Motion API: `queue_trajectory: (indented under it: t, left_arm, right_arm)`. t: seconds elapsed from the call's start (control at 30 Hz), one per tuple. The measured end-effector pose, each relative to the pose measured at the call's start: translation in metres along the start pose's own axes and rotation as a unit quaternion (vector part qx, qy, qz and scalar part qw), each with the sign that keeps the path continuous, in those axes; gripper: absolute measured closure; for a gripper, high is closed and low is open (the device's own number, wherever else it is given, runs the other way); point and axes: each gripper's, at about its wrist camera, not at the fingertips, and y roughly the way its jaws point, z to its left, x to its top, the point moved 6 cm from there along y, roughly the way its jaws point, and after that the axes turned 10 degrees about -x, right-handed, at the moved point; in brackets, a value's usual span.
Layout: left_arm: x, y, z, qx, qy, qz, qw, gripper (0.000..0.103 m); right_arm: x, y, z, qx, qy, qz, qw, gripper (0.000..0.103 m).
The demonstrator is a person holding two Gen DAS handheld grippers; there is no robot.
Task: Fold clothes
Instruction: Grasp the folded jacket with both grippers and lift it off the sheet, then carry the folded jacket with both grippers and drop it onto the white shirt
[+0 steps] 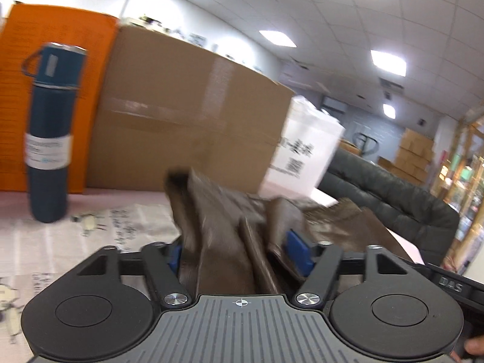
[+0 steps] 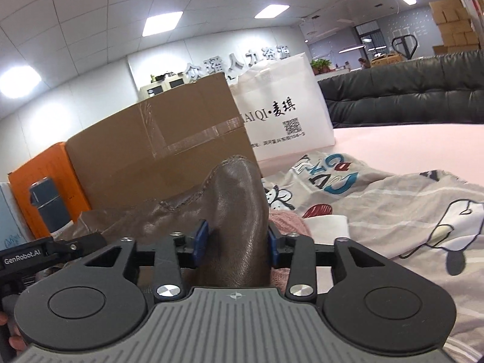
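Note:
A brown leather-like garment [image 1: 217, 230] is held up off the table by both grippers. In the left wrist view my left gripper [image 1: 239, 251] is shut on a bunched fold of it between the blue pads [image 1: 298, 249]. In the right wrist view my right gripper [image 2: 237, 242] is shut on another raised fold of the same garment [image 2: 239, 208], whose stitched edge runs off to the left. The left gripper's black body [image 2: 54, 251] shows at the left edge of the right wrist view.
A blue flask [image 1: 50, 133], an orange box [image 1: 57, 69], a large cardboard box [image 1: 187, 115] and a white bag [image 2: 281, 106] stand along the back. A printed grey cloth [image 2: 393, 199] and pink fabric [image 2: 287, 220] lie on the pink table [image 2: 408, 142]. A dark sofa [image 2: 408, 90] stands behind.

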Motion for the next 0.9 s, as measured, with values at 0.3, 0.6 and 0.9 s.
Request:
queue_trajectory:
  t: [0.3,0.6,0.9]
  left_arm:
    - [0.015,-0.049,0.012,0.016,0.015,-0.027,0.9994,0.017]
    - [0.006,-0.088,0.028,0.021,0.094,0.023,0.9951,0.002]
    - [-0.049,-0.088,0.075,0.056,0.130,0.108,0.9840,0.000]
  right_arm:
    - [0.013,-0.060,0.039,-0.021,-0.032,-0.048,0.998,0.034]
    - [-0.039,-0.086,0.090,-0.012,-0.034,0.032,0.999,0.015]
    - [-0.119,-0.070,0.115,-0.055,-0.062,0.137,0.987,0.002]
